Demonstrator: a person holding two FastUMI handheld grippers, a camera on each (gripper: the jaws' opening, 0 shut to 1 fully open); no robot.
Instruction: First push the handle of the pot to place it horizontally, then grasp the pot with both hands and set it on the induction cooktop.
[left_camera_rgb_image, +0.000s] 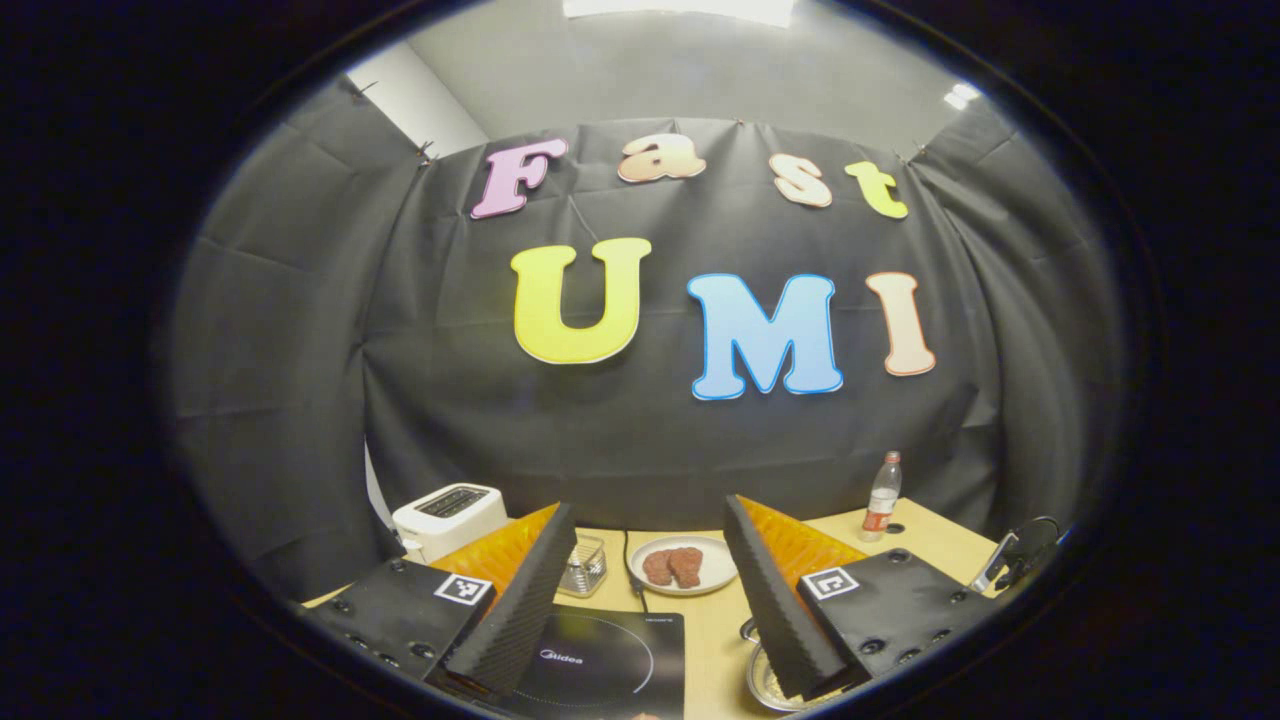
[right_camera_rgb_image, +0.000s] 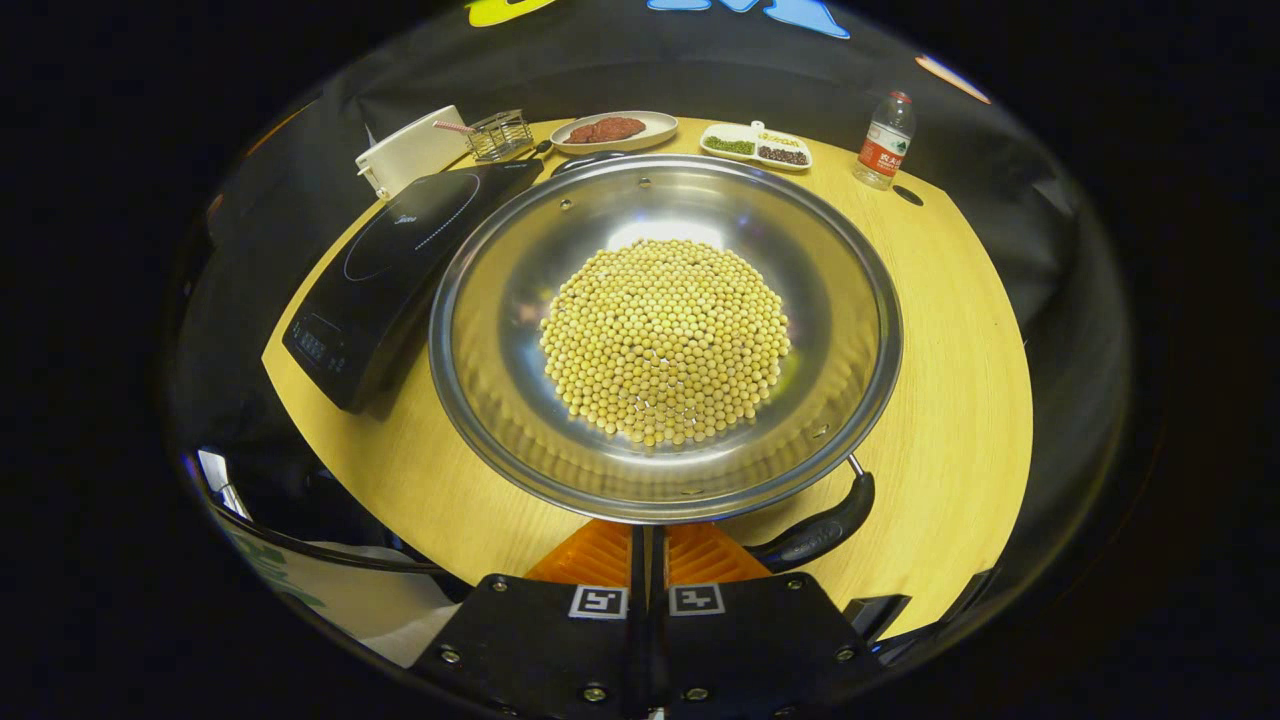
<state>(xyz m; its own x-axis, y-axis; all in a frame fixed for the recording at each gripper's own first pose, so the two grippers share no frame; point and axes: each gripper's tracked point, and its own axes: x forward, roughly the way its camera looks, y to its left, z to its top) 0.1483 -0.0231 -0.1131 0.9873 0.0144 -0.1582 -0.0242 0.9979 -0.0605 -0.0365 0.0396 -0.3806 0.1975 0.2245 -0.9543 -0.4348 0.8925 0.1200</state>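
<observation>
- the right gripper (right_camera_rgb_image: 650, 550) is clenched, fingers together with nothing between them, at the near rim beside the black curved handle (right_camera_rgb_image: 820, 530); a hard shove could tip the pan and spill the beans
- the left gripper (left_camera_rgb_image: 650, 600) is released, jaws wide, raised above the table
- the wide, shallow stainless steel pot (right_camera_rgb_image: 665, 335) heaped with pale yellow soybeans (right_camera_rgb_image: 665, 340) sits on the wooden table (right_camera_rgb_image: 950, 400), just beside the black induction cooktop (right_camera_rgb_image: 400, 260)

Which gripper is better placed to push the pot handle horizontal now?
Right. The right gripper, fingers closed, sits beside the pot handle; the left gripper is open, raised above the induction cooktop.
</observation>
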